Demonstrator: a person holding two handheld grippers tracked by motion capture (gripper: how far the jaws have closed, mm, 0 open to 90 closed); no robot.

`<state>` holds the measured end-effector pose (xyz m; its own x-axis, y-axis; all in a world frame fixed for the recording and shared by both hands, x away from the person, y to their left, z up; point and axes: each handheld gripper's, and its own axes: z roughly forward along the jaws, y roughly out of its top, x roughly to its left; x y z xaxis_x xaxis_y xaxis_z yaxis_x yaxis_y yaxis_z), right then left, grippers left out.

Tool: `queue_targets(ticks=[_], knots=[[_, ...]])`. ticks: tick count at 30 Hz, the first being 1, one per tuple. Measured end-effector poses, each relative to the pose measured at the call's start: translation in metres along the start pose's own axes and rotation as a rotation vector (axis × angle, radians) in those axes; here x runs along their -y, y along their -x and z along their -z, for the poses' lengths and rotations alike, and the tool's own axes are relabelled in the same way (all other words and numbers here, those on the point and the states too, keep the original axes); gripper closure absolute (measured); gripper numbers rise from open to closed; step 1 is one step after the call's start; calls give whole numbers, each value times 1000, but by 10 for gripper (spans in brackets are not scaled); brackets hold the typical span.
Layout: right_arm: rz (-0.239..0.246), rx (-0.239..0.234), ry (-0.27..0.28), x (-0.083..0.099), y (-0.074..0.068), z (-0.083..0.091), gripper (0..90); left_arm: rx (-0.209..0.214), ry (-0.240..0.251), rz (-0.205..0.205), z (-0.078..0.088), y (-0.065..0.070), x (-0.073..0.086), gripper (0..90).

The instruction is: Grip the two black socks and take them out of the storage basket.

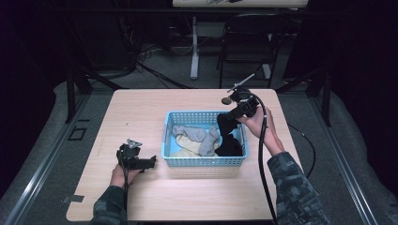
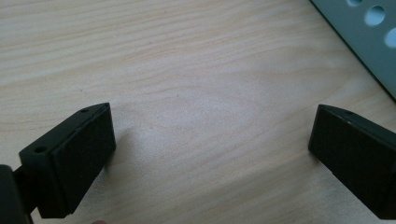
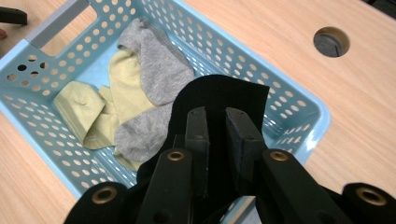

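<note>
A pale wooden desk (image 1: 141, 112) with rounded corners is seen from above, and a round cable hole (image 3: 331, 41) is cut into its top near the 1 o'clock corner. A light blue perforated plastic basket (image 1: 203, 161) is set on the desk just right of the middle, with its long sides running from 9 to 3 o'clock. Inside the basket, a grey sock (image 3: 156, 60) is laid across the middle, and a pale yellow sock (image 3: 86, 109) is spread beneath it toward the 7 o'clock corner. A black sock (image 1: 228, 136) is held up at the basket's 3 o'clock end; its upper part is raised above the rim while its lower part is draped down into the basket. The right tool (image 1: 233, 114) is positioned over that 3 o'clock end, and its jaws are closed tight on the black sock's fabric, as is shown in the right gripper view (image 3: 215, 119). The left tool (image 1: 149, 161) is rested on the desk at 9 o'clock of the basket, just beside its wall. Its jaws are spread wide, and nothing is held between them; bare wood is seen there.
</note>
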<state>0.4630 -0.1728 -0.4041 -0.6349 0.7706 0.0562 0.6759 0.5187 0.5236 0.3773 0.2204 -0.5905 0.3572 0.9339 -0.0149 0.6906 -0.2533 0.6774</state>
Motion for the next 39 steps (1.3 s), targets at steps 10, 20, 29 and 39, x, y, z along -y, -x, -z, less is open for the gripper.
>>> queue_targets(ticks=[10,20,29,39], knots=[[-10,12,43,6,5,31,795,0,0,0,0,0,0,6],[-33,41,50,23,16,48,795,0,0,0,0,0,0,6],[-69,60,68,47,30,59,795,0,0,0,0,0,0,6],[-127,88,69,79,50,67,794,-1,0,1,0,0,0,6]])
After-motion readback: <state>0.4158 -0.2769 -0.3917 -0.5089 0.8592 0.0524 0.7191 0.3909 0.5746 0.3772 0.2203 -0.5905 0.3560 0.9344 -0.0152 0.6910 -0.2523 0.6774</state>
